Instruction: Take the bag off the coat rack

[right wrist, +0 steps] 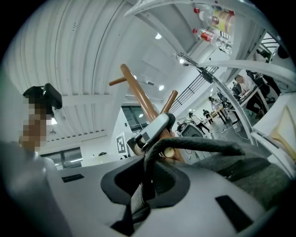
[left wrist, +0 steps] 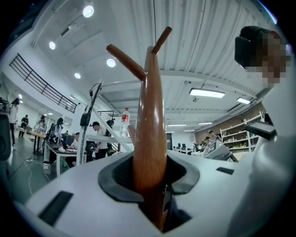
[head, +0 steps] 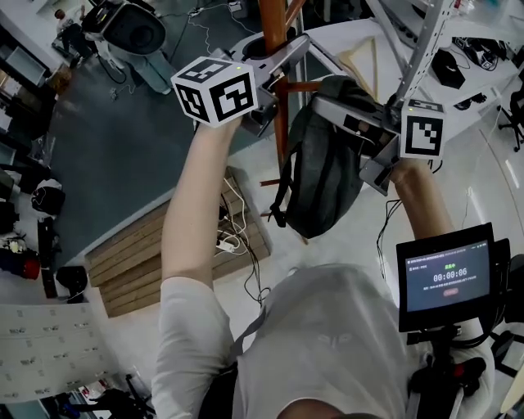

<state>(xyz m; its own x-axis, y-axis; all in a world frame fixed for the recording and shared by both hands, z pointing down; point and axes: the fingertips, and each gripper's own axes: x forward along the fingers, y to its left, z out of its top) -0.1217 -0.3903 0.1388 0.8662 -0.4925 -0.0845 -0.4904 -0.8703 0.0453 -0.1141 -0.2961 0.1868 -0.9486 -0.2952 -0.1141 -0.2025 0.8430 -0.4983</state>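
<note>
A brown wooden coat rack pole (head: 273, 24) rises in the middle of the head view. My left gripper (head: 277, 64) is clamped around the pole (left wrist: 150, 115), which fills the gap between its jaws. A dark grey backpack (head: 323, 180) hangs just right of the pole, against a side peg. My right gripper (head: 332, 105) sits at the bag's top. In the right gripper view the bag's black top handle (right wrist: 199, 147) loops down between the jaws, with my right gripper (right wrist: 145, 185) shut on it. The bag's body (right wrist: 259, 176) lies to the right.
On the floor below lie a wooden pallet (head: 164, 245) and a power strip with cables (head: 225, 241). A screen showing a timer (head: 446, 274) stands at lower right. A metal frame (head: 426, 41) rises at upper right. People sit at desks (left wrist: 69, 139) far off.
</note>
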